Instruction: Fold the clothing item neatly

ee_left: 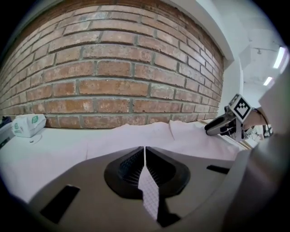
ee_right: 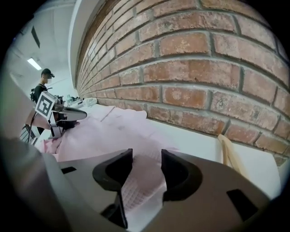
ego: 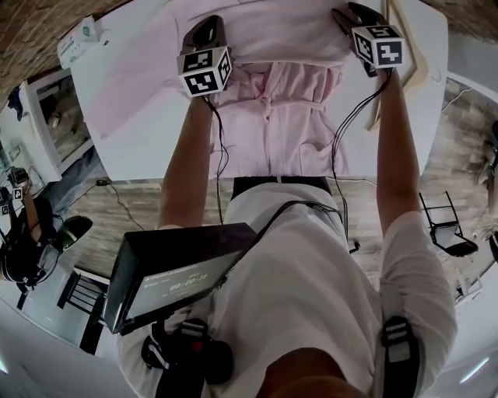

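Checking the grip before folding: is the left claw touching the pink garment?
Touching. The left gripper view shows the left claw shut on a thin fold of the garment.

Pale pink waffle-weave garment, white table, red-brown brick wall

We reach both arms straight out over the pink garment, left forearm and right forearm bare and roughly parallel. Our left hand-held gripper tilts down over the garment's left part, jaws closed tight on a thin fold of its fabric. Our right hand-held gripper tilts down at the garment's right edge. Its jaws stand wide, with a thick bunch of the same fabric filling the gap and touching both pads. The two grippers sit well apart across the garment, marker cubes facing up.
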Available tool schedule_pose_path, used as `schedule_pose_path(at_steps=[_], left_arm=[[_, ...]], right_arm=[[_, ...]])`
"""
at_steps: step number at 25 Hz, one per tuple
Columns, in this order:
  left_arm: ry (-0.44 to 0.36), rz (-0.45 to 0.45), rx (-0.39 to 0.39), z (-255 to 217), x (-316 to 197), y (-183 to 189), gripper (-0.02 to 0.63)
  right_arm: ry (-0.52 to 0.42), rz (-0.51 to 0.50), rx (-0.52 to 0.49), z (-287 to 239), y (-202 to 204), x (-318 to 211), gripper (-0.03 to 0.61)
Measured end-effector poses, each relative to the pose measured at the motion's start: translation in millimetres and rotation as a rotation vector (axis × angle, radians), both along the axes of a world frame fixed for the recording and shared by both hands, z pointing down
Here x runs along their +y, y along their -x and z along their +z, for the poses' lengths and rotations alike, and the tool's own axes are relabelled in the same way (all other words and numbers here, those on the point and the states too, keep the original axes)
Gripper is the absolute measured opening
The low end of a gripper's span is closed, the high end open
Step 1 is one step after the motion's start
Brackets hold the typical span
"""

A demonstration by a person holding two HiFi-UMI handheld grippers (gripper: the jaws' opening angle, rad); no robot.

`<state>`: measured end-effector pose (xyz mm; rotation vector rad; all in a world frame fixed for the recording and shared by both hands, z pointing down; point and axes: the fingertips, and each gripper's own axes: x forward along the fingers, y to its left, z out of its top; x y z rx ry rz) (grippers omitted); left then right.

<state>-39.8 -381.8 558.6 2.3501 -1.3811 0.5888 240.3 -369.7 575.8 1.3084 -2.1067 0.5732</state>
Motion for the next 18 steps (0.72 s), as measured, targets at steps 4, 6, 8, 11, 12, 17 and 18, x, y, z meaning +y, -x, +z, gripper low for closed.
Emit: schedule_pose_path(at_steps=[4, 6, 8, 11, 12, 17, 18], left_arm=[[-0.076, -0.01, 0.025, -31, 18, 8, -0.006], [-0.081, -0.025, 0.04, -41, 38, 13, -0.006], [-0.08, -0.042, 0.05, -51, 60, 18, -0.006], [-0.083, -0.051, 0.043, -62, 93, 24, -0.006], [-0.082, -0.053, 0.04, -65, 104, 25, -0.006], [-0.084, -0.096, 0.036, -84, 153, 31, -0.006], [-0.086, -0.105, 0.034, -89, 162, 32, -0.006]], right_arm=[[-0.055, -0.051, -0.039, -32, 23, 22, 0.197], [-0.063, -0.087, -0.065, -42, 40, 47, 0.197], [-0.071, -0.113, -0.09, -50, 54, 71, 0.196], [-0.075, -0.142, -0.123, -59, 69, 98, 0.167], [-0.077, -0.148, -0.123, -61, 72, 105, 0.135], [-0.121, -0.163, -0.159, -80, 81, 127, 0.018], [-0.13, -0.169, -0.171, -84, 83, 132, 0.006]])
